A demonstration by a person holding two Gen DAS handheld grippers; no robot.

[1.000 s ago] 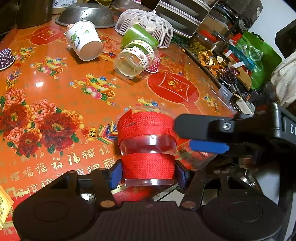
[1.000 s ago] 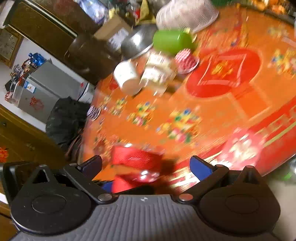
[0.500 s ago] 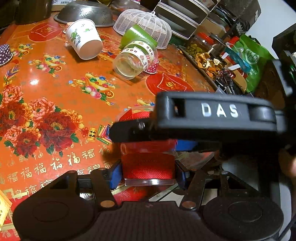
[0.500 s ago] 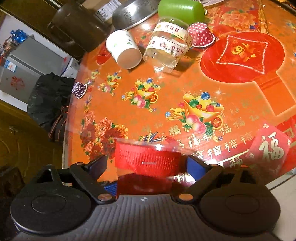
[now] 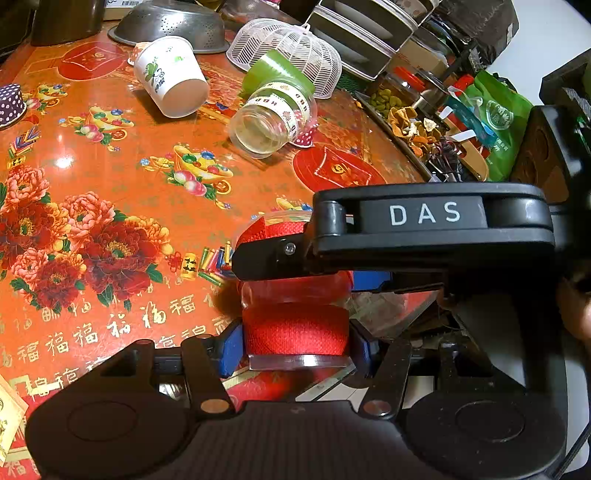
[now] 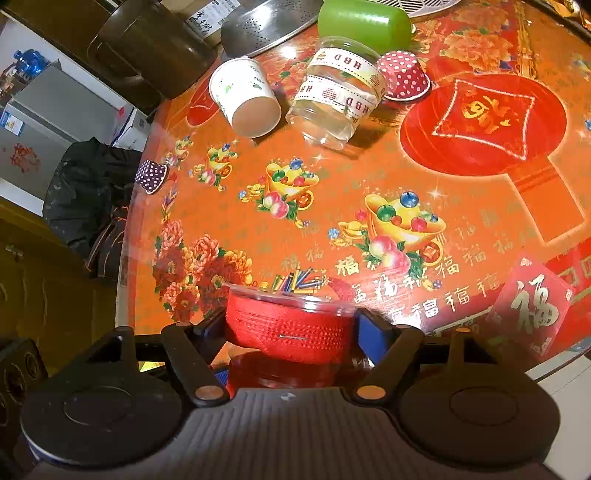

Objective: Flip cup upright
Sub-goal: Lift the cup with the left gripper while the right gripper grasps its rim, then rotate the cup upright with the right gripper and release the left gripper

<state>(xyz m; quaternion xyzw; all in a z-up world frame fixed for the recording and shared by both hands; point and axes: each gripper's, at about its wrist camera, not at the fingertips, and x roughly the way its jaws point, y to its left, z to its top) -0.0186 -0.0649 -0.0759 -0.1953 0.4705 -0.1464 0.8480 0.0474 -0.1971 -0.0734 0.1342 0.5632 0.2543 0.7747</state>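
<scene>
Left wrist view: the cup (image 5: 294,325) — clear plastic wrapped in two red ribbon bands — stands upright at the near edge of the counter (image 5: 110,206), mouth up. The left hand-held gripper (image 5: 295,349) is clamped on its lower band, one blue pad pressed to each side just above the base. Across the upper band lies the right hand-held gripper (image 5: 295,258), reaching in from the right with "DAS" on its black body; its near finger covers the middle of the cup.

In the right wrist view the cup (image 6: 291,325) sits between that gripper's (image 6: 291,328) blue pads, which touch the red band on both sides, so it grips the cup as well. The clear rim shows just above the band.

Farther back on the counter, well apart from the cup, a white paper cup (image 5: 168,85) lies on its side with its mouth toward the camera. Just beside it a clear jar (image 5: 271,118) with "HBD" tape also lies tipped, a green cup (image 5: 273,74) behind it and a red polka-dot paper cup (image 6: 402,75) touching its far end. A purple dotted paper cup (image 5: 11,105) sits at the left edge. Behind them — a metal colander (image 5: 170,24) and a white mesh cover (image 5: 288,40).
</scene>
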